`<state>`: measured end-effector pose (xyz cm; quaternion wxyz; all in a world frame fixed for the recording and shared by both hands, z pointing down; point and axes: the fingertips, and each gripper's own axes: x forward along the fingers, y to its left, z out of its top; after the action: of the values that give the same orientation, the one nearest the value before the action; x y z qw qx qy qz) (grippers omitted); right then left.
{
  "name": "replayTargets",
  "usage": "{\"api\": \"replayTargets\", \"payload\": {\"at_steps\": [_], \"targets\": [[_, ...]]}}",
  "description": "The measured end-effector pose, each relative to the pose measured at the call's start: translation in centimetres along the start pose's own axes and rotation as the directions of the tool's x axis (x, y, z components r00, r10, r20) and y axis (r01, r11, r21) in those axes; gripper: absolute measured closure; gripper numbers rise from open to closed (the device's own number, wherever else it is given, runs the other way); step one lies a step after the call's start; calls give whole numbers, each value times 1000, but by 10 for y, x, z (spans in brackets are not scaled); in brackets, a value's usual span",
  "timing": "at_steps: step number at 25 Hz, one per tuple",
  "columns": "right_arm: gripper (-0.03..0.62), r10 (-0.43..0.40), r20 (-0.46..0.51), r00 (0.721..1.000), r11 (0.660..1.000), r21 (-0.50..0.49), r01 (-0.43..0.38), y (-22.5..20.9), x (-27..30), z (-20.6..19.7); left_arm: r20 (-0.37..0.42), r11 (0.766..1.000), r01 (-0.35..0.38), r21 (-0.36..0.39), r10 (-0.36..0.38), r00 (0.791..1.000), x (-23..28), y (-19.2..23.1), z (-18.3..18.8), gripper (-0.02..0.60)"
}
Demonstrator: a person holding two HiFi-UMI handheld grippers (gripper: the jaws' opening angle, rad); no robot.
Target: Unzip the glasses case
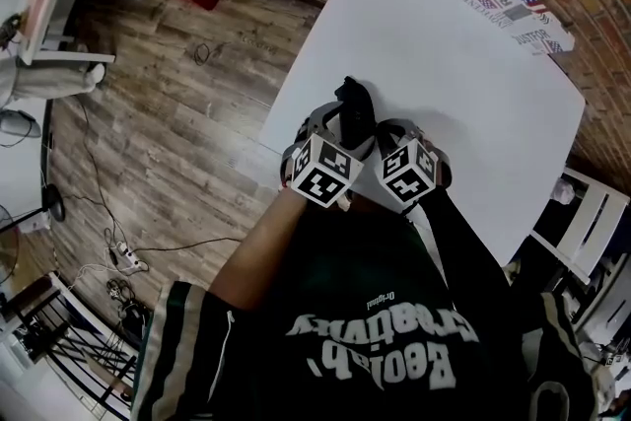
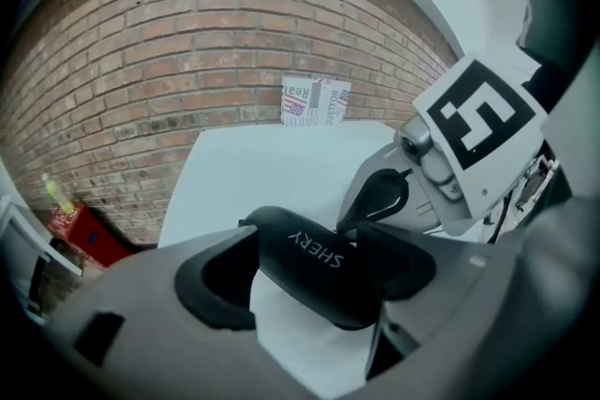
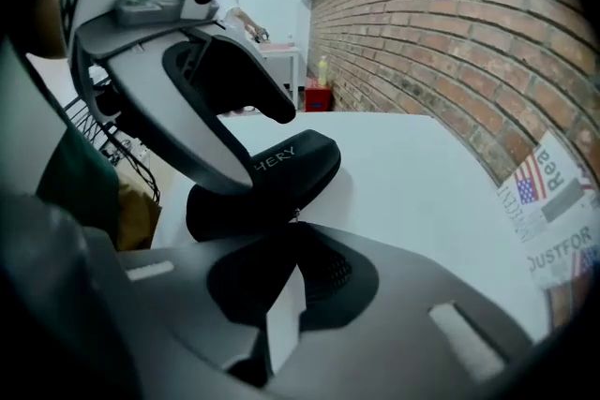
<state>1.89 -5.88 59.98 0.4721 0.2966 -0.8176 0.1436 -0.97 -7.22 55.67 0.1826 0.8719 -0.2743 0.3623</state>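
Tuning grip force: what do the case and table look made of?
Case: black, matte, smooth rounded shell with white printed lettering. It looks like a moulded semi-rigid shell, perhaps fabric- or leatherette-covered; the covering can't be told.
Table: flat white top, low sheen, no grain. Probably laminate or painted board.

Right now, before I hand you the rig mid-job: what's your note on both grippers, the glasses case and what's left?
Left gripper: open, jaws wide on either side of the glasses case, not clamping it.
Right gripper: shut, tips at the case's near edge. I cannot tell whether it pinches the zipper pull.
Case: lying on the white table, by the edge nearest the person.
Done: both grippers are at the case.
Left: no opening shows along the case, so the unzipping probably has yet to be done.
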Motion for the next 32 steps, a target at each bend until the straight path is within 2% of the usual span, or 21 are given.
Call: {"api": "replayTargets", "payload": {"at_steps": [3,6,8,13,16,19,20,21,24,28,30,31,32], "targets": [[582,-15,2,1000,990,142,14,0,0,-4,6,1000,-8,-3,8,1000,-4,-3,0,250],[582,-13,19,1000,957,290,7,-2,3,-11,-31,1000,21,4,-21,999,-1,-12,-11,252],[580,-2,36,999,937,350,-11,-3,3,-13,-68,999,34,24,-32,997,3,-18,-22,243],[582,16,53,998,940,340,-33,0,0,-13,-105,999,10,53,-5,994,11,-17,-38,190],[580,17,54,998,950,311,-33,1,-4,-13,-107,997,-37,72,45,993,5,-2,-37,184],[582,42,46,998,964,262,-53,9,-3,-12,-66,989,-141,44,144,987,-6,25,-33,247],[580,55,44,998,968,241,-64,14,-2,-11,-52,986,-163,27,164,985,-8,33,-31,277],[580,63,44,997,973,222,-72,18,0,-8,-45,987,-162,19,163,986,-9,35,-29,279],[582,61,42,997,977,204,-68,23,3,-4,-40,996,-71,59,73,997,-4,22,-23,273],[582,44,35,998,979,199,-50,19,6,-6,-21,986,26,167,-23,1000,11,5,0,280],[580,26,34,999,979,201,-32,16,7,-6,-56,974,66,217,-55,997,21,3,4,335],[580,19,34,999,979,202,-26,16,7,-6,-78,969,84,234,-68,995,24,3,2,392],[580,14,35,999,979,203,-21,16,8,-6,-91,965,98,242,-78,993,25,3,1,387]]}}
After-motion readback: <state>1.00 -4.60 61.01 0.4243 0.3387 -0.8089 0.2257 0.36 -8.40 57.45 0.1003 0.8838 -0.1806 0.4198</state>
